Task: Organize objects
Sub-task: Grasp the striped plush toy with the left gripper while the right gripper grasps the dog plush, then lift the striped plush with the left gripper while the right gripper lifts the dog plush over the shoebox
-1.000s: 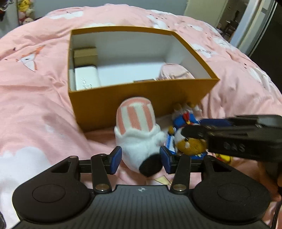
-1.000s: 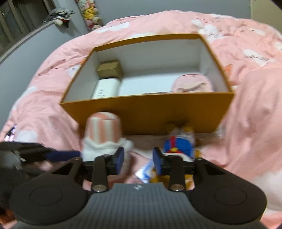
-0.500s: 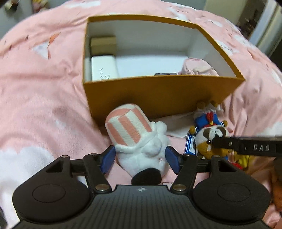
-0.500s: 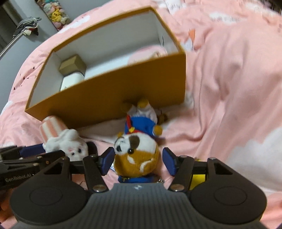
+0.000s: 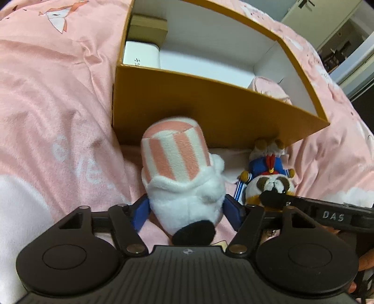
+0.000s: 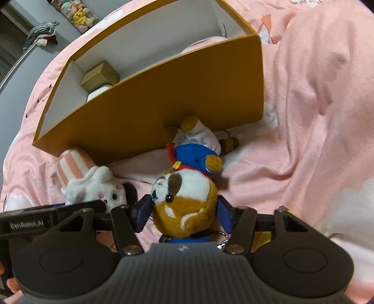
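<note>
A white plush with a pink-striped hat (image 5: 180, 173) lies on the pink bedspread in front of an orange open box (image 5: 210, 110). My left gripper (image 5: 187, 210) is open, its blue pads on either side of the plush's white body. A brown-and-white dog plush in blue clothes (image 6: 187, 194) lies to its right, feet against the box (image 6: 163, 103). My right gripper (image 6: 184, 215) is open, with its pads around the dog's head. The striped plush also shows in the right wrist view (image 6: 91, 180), and the dog in the left wrist view (image 5: 266, 177).
Inside the box lie a small tan box (image 5: 149, 30), a white box (image 5: 140, 55) and a pink soft item (image 5: 268, 90). The pink bedspread (image 5: 58, 93) rises in folds at the right (image 6: 315, 93). Plush toys (image 6: 77, 16) hang on a far wall.
Both grippers opened wider and moved forward and down. The left now straddles the striped plush; the right swung over and now straddles the dog plush's head.
</note>
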A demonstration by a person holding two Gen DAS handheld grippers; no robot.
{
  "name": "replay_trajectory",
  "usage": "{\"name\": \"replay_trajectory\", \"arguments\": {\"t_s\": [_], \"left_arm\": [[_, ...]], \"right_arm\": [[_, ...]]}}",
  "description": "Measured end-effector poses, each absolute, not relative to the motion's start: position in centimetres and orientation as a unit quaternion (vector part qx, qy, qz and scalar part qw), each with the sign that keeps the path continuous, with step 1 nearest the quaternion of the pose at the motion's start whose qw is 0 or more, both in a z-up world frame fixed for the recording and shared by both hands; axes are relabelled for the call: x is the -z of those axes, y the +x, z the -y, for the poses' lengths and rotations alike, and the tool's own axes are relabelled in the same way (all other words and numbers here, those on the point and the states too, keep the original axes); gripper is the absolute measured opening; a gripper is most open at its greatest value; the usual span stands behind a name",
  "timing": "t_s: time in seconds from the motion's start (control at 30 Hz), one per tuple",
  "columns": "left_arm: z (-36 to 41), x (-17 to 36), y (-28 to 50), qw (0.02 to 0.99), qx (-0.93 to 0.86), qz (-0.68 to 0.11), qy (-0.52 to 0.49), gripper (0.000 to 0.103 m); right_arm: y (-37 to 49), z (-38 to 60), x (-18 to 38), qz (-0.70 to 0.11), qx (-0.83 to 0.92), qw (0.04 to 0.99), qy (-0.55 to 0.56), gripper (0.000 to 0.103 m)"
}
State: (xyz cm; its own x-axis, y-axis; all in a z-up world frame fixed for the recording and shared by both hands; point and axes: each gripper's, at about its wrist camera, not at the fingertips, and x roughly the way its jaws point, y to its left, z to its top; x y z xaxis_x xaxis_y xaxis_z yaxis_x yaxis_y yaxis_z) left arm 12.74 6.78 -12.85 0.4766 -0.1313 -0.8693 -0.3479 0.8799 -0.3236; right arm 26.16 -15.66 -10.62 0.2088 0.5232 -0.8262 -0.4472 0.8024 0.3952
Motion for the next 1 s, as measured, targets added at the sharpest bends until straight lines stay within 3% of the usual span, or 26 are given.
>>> {"name": "replay_trajectory", "arguments": {"t_s": [0.53, 1.0], "left_arm": [[-4.9, 8.2, 11.2, 0.842, -0.031, -0.511, -0.17, 0.068], [-2.9, 1.2, 11.5, 0.877, 0.003, -0.465, -0.122, 0.068]], "right_arm": [[23.4, 16.1, 7.0, -0.502, -0.331, 0.799, -0.006, 0.05], [20.6, 18.1, -1.7, -0.399, -0.382, 0.833, -0.018, 0.05]]}}
